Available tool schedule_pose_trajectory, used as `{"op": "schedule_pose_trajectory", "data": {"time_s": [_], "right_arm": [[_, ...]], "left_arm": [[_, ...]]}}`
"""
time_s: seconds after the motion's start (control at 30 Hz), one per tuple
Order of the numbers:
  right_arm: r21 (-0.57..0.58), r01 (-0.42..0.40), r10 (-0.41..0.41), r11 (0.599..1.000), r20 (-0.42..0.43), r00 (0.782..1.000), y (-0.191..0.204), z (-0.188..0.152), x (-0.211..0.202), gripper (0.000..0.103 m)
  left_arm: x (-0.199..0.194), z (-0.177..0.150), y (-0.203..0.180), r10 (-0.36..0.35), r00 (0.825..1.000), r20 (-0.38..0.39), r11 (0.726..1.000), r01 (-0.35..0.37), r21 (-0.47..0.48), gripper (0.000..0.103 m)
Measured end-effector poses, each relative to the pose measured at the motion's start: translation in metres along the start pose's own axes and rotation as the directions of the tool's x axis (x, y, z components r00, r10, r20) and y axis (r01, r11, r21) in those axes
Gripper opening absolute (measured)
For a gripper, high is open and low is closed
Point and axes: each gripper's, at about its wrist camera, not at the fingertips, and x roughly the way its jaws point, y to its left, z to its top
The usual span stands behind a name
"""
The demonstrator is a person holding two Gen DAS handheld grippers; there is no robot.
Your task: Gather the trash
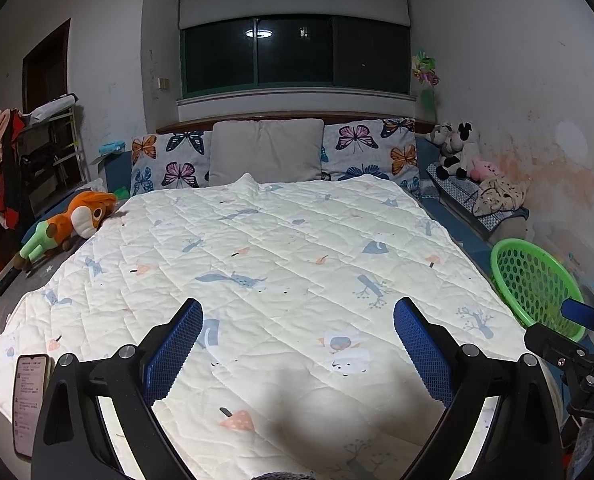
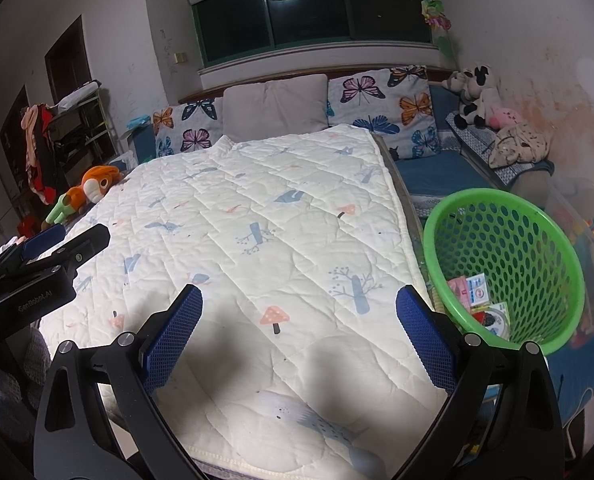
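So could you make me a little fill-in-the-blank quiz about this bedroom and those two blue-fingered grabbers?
1. The basket beside the bed, holding wrappers, is coloured ____.
2. The two patterned pillows by the headboard are printed with ____.
3. Both the left gripper and the right gripper have their jaws ____, holding nothing.
4. The orange plush toy lies at the quilt's ____ edge.

Missing words: green; butterflies; open; left

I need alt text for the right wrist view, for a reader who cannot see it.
The open right gripper hovers over a cream quilt on a bed. To its right, a green basket holds a few wrappers. Butterfly pillows line the headboard.
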Motion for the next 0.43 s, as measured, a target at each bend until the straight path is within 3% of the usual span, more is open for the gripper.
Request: {"op": "schedule_pose_trajectory", "data": {"time_s": [0.43], "right_arm": [[-0.002, -0.001, 0.001, 1.0, -0.003, 1.0, -0.0001, -0.0015, 0.0017, 0.097]], "left_arm": [[0.0028, -0.0034, 0.0023, 0.002, 1.0, -0.01, 1.0, -0.002, -0.007, 0.093]]}}
